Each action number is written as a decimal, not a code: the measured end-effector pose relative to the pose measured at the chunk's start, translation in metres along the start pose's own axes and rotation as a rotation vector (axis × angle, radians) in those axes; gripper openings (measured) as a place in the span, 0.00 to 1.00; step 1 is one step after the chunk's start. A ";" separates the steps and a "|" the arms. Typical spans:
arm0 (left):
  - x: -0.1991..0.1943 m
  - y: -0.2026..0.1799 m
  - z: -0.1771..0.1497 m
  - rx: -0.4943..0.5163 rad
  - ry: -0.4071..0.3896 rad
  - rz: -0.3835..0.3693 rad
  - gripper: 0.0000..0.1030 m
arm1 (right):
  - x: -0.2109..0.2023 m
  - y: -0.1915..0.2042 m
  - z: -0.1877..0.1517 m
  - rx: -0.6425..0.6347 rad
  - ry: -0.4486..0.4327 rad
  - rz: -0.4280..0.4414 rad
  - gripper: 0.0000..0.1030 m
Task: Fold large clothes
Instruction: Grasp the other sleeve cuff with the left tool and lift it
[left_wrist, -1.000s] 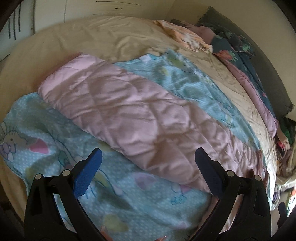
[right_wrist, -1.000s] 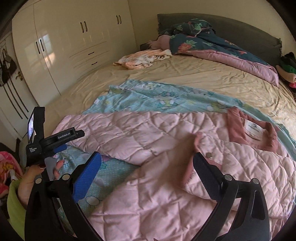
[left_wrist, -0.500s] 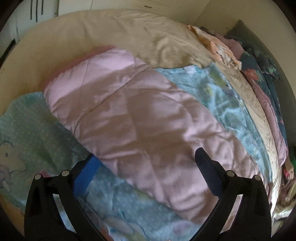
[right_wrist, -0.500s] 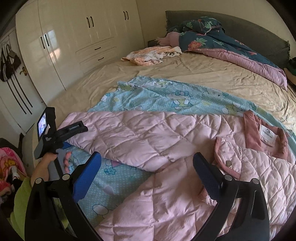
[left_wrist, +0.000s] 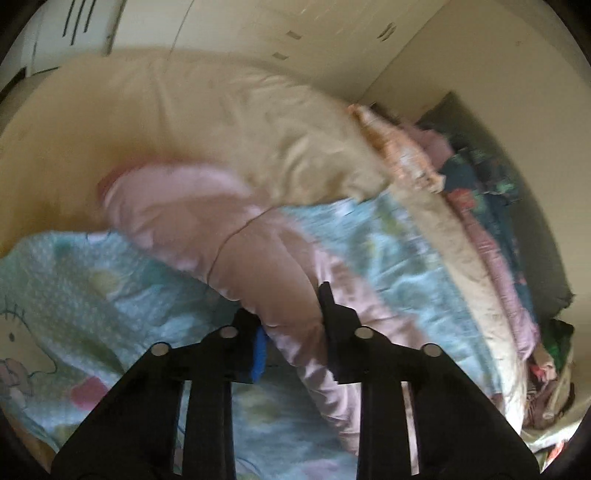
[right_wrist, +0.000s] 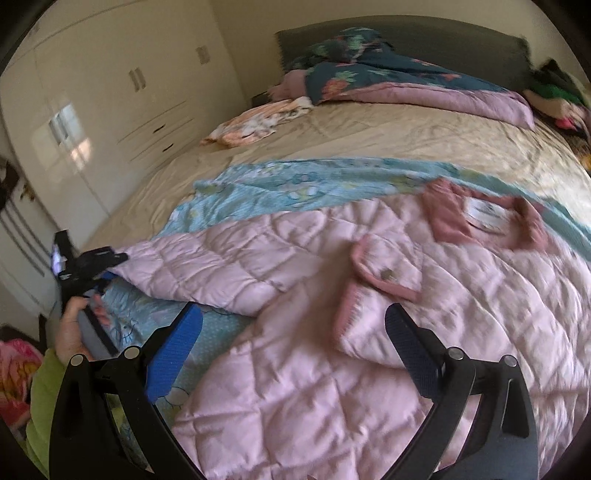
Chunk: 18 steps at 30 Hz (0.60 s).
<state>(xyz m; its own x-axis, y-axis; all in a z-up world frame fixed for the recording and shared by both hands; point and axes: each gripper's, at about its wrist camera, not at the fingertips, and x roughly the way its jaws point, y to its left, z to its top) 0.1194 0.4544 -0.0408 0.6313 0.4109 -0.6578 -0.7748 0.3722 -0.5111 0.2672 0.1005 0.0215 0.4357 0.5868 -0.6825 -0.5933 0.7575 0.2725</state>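
Note:
A pink quilted jacket (right_wrist: 332, 369) lies spread on a light blue cartoon-print blanket (right_wrist: 280, 184) on the bed. Its sleeve (left_wrist: 207, 236) reaches left. My left gripper (left_wrist: 291, 321) is shut on the sleeve's edge; it also shows at the left of the right wrist view (right_wrist: 92, 258). My right gripper (right_wrist: 291, 347) is open and empty, hovering over the jacket's body near its front flap (right_wrist: 384, 273). The darker pink collar (right_wrist: 484, 218) with a white label lies to the right.
The beige bedspread (right_wrist: 406, 140) stretches behind. A dark floral duvet (right_wrist: 369, 77) and an orange garment (right_wrist: 258, 122) lie near the headboard. Cream wardrobes (right_wrist: 110, 92) stand at the left. More clothes (right_wrist: 561, 99) are piled far right.
My left gripper moved forward onto the sleeve and its jaws closed on the pink fabric. My right gripper stayed open and shifted left over the jacket.

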 end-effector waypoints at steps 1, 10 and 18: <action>-0.008 -0.005 0.001 0.009 -0.009 -0.026 0.14 | -0.006 -0.006 -0.005 0.017 -0.009 0.001 0.96; -0.095 -0.061 -0.018 0.140 -0.129 -0.197 0.12 | -0.056 -0.051 -0.039 0.081 -0.013 -0.083 0.96; -0.143 -0.106 -0.036 0.234 -0.161 -0.278 0.11 | -0.095 -0.075 -0.053 0.110 -0.066 -0.167 0.96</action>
<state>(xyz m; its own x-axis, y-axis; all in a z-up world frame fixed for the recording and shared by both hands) 0.1098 0.3265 0.0880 0.8275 0.3861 -0.4077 -0.5566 0.6594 -0.5053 0.2344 -0.0275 0.0298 0.5677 0.4654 -0.6791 -0.4334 0.8703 0.2341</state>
